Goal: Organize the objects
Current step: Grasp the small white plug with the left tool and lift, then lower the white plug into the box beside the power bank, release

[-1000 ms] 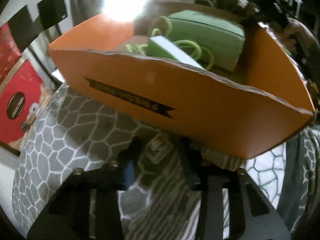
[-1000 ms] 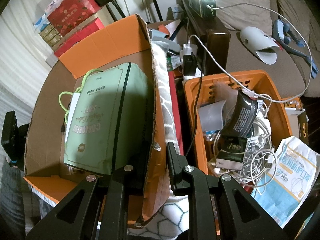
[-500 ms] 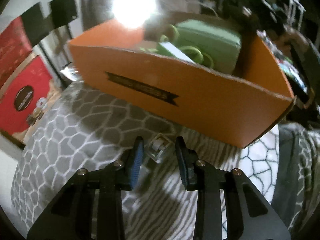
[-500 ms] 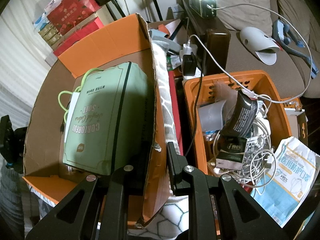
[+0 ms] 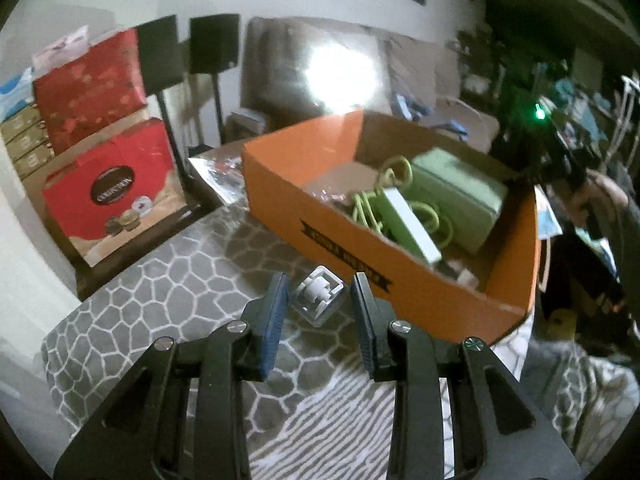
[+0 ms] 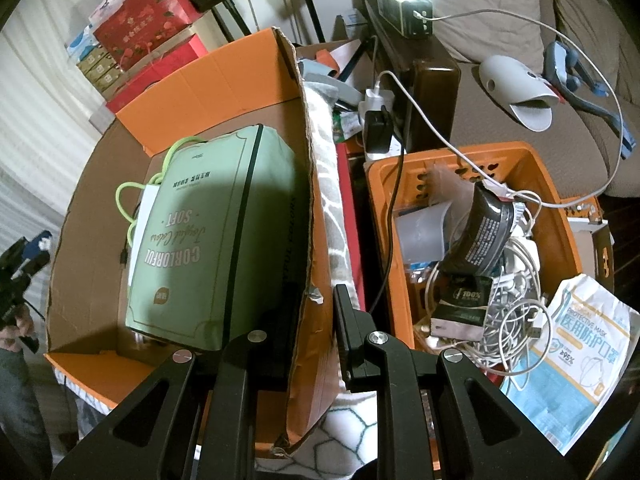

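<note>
1. Cluttered living-room surroundings frame a grey patterned cushion (image 5: 168, 300) that carries an orange cardboard box (image 5: 360, 240), with red gift boxes (image 5: 108, 188) off its left edge.
2. Already inside the box lie a green package (image 6: 216, 240), pushed toward its right wall, and a lime-green cord (image 5: 376, 204) with a flat white-and-green item beside it.
3. The left gripper (image 5: 318, 296) has its blue pads closed on a small clear-and-white object (image 5: 319, 294), held just in front of the box's near wall and not yet over the rim; judging by this, dropping it in is the step in hand.
4. The right gripper (image 6: 316, 320) is clamped on the box's right wall, apparently steadying it.
5. An orange plastic crate (image 6: 556, 200), beside the box's right wall, holds tangled white cables (image 6: 516, 300), a black pouch (image 6: 486, 236) and other oddments, with a mask pack (image 6: 576, 352) at its near corner; much sorting seems left.
</note>
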The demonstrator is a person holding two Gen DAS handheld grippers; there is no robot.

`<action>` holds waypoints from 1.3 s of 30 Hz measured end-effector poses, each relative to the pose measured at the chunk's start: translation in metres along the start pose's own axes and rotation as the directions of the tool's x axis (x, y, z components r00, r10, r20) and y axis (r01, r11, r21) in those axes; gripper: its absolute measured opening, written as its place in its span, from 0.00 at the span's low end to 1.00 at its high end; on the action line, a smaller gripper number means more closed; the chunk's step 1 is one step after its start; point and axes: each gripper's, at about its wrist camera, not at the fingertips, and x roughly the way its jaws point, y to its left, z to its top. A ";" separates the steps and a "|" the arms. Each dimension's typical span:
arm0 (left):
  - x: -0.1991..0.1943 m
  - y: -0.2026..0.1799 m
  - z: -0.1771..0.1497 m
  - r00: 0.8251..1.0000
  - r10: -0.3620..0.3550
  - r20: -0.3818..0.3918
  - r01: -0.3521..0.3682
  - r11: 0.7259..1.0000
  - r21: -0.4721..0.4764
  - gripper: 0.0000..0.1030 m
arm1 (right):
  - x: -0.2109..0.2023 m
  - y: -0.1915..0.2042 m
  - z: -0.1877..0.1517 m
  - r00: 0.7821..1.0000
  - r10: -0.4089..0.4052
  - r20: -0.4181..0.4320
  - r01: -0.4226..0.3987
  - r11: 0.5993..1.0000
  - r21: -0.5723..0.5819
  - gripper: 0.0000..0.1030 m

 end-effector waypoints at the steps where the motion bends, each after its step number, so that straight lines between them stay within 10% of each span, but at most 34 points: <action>1: -0.003 -0.001 0.002 1.000 0.014 0.007 -0.014 1.000 -0.002 0.29 | 0.000 -0.001 0.001 1.000 0.000 -0.001 0.000 1.000 0.000 0.17; 25: 0.000 -0.028 0.038 0.992 0.116 0.043 -0.101 0.958 -0.270 0.29 | -0.001 -0.001 0.002 1.000 0.000 0.000 0.000 1.000 0.000 0.17; 39: 0.025 -0.071 0.055 0.999 0.035 0.000 -0.033 0.961 -0.275 0.29 | -0.002 -0.002 0.006 1.000 0.000 0.004 0.000 1.000 0.004 0.16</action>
